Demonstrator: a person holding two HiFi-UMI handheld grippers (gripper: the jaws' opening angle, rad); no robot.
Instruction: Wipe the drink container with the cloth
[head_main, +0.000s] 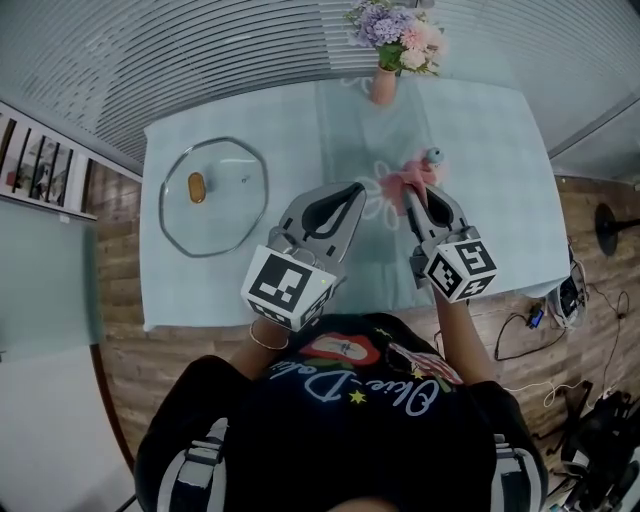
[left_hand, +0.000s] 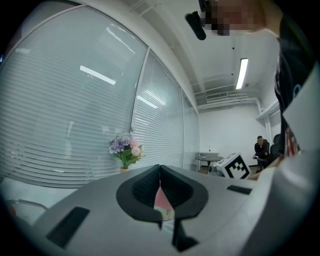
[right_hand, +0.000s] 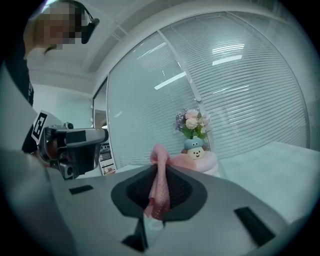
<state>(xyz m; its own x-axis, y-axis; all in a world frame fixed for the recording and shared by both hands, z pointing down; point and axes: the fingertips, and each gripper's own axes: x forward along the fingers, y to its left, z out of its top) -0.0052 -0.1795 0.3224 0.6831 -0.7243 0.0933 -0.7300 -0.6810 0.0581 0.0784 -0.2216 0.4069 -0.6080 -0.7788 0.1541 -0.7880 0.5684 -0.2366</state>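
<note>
The drink container (right_hand: 196, 149), topped by a small cartoon figure, is seen standing on the tabletop (head_main: 485, 130) just beyond the right gripper (head_main: 413, 195). The pink cloth (right_hand: 160, 182) is bunched against it. One end of the cloth is clamped between the right gripper's closed jaws. The left gripper (head_main: 352, 190) is held just beside the right one, its jaws brought together with nothing gripped. A vase of flowers (head_main: 395, 35) is set at the far edge, and a glass lid (head_main: 225, 205) lies well apart to the left.

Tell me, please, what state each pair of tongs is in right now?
The left tongs: closed, nothing gripped between them.
The right tongs: closed on the pink cloth.
</note>
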